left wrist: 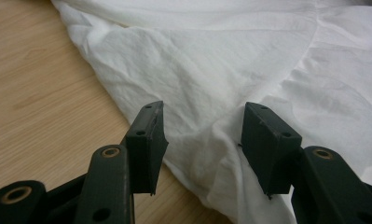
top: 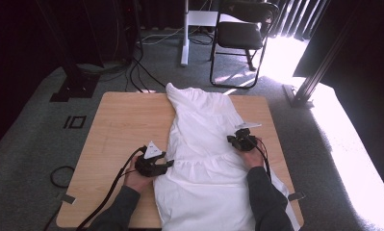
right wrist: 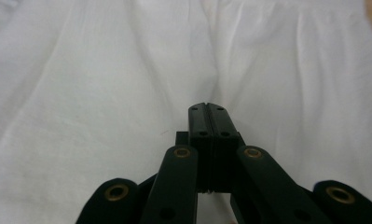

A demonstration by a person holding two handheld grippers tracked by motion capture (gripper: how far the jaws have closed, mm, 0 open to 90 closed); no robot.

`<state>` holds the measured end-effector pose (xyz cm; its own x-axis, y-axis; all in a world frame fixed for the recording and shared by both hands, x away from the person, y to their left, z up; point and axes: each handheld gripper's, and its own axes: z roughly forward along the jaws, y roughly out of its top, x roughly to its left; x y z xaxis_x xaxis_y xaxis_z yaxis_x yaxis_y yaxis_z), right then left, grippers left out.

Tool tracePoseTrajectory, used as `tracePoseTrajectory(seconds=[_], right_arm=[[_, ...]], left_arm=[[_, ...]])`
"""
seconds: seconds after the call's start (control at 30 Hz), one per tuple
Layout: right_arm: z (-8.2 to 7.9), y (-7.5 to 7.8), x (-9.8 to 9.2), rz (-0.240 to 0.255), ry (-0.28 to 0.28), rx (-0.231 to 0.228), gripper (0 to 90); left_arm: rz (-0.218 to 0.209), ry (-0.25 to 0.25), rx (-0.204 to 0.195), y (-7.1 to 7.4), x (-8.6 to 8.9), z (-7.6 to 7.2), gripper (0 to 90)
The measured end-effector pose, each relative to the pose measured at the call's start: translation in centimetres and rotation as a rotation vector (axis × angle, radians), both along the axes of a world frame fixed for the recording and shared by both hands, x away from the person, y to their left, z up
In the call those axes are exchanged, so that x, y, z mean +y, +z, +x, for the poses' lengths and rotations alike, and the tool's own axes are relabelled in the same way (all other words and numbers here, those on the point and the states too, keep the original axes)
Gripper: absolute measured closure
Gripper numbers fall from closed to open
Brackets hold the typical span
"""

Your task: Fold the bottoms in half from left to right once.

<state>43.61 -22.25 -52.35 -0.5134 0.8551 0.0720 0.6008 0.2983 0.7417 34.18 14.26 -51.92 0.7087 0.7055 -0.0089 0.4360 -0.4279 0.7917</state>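
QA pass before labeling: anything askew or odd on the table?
Only the white garment: it lies rumpled and skewed across the table, its near end hanging over the front edge. No spill or damage visible.

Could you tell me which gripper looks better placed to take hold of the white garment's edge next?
Left, I would judge. The left gripper has its jaws open astride a raised fold at the edge of the white garment, ready to close on it. The right gripper is shut, resting over flat cloth with nothing between its jaws.
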Motion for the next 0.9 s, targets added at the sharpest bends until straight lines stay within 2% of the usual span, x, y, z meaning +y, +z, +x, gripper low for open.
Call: tracePoseTrajectory(seconds=[0.23,0.33,0.4,0.47,0.5,0.6,0.63,0.73,0.83,0.9], right_arm=[[-0.4,3.5,-2.0,0.030,-0.057,-0.124,90.0],[-0.4,5.1,-3.0,0.023,-0.100,-0.181,90.0],[-0.7,6.4,-4.0,0.036,-0.147,-0.243,90.0],[-0.9,7.3,-4.6,0.020,-0.180,-0.287,90.0],[-0.9,7.4,-4.8,-0.014,-0.201,-0.300,90.0],[0.1,6.0,-5.8,-0.082,-0.259,-0.249,90.0],[0.6,4.8,-6.1,-0.122,-0.274,-0.215,90.0],[1.6,1.5,-6.4,-0.177,-0.291,-0.129,90.0],[2.0,-0.8,-6.4,-0.180,-0.297,-0.079,90.0],[2.2,-1.5,-6.4,-0.170,-0.305,-0.067,90.0]], left_arm=[[-0.010,-0.018,0.019,-0.8,-1.2,0.4,50.0],[-0.018,-0.033,0.031,-1.1,-1.6,0.3,49.6],[-0.021,-0.045,0.047,-1.4,-1.9,0.2,49.1],[-0.013,-0.059,0.056,-1.8,-2.3,0.1,48.8],[-0.009,-0.063,0.063,-2.0,-2.5,0.0,48.8],[0.003,-0.075,0.074,-2.6,-3.1,-0.1,48.8],[0.007,-0.078,0.078,-2.8,-3.2,-0.1,48.8],[0.013,-0.084,0.092,-3.1,-3.5,-0.1,48.8],[0.017,-0.087,0.097,-3.2,-3.6,0.0,48.8],[0.024,-0.089,0.099,-3.3,-3.6,-0.1,48.8]])
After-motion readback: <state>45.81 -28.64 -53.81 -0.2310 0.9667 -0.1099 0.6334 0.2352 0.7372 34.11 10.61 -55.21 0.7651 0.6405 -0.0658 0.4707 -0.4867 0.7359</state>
